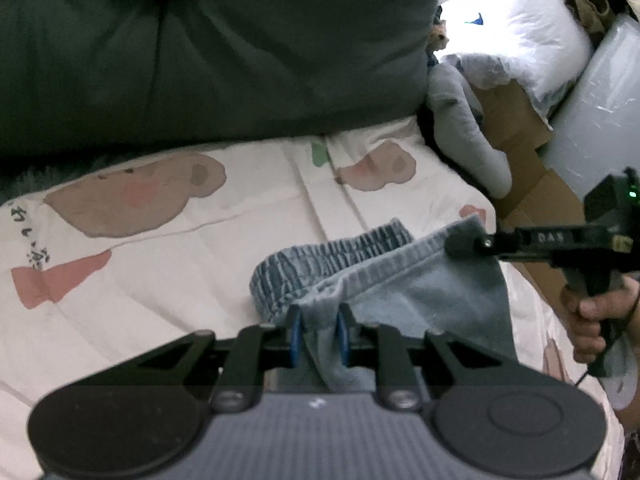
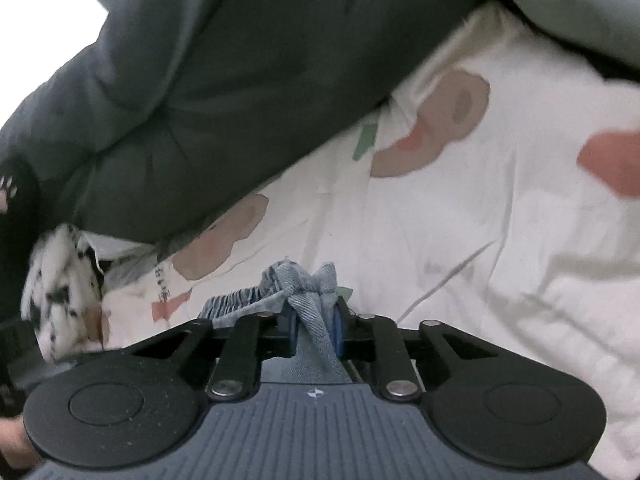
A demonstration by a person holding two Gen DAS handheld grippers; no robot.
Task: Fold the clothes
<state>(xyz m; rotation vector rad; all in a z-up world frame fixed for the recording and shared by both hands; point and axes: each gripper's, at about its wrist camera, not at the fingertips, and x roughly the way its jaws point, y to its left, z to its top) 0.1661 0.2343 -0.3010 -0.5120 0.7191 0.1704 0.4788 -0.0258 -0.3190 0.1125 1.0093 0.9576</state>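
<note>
Denim bunched between both pairs of blue pads: left gripper [image 1: 319, 334] pinches the faded jeans [image 1: 420, 296] low centre of its view, jaws narrow on a gathered fold. Right gripper [image 2: 314, 326] is likewise clamped on a wad of the same denim; from the left view its tip bites a hem corner at mid right, a hand [image 1: 596, 320] on its handle. Elastic waistband [image 1: 320, 264] crumpled just behind. Garment sits on the bear-print bedsheet [image 1: 160, 280], dark grey duvet [image 1: 200, 60] across upper frame. Judgement: early stage, edges grabbed only, nothing spread flat, no fold made yet.
</note>
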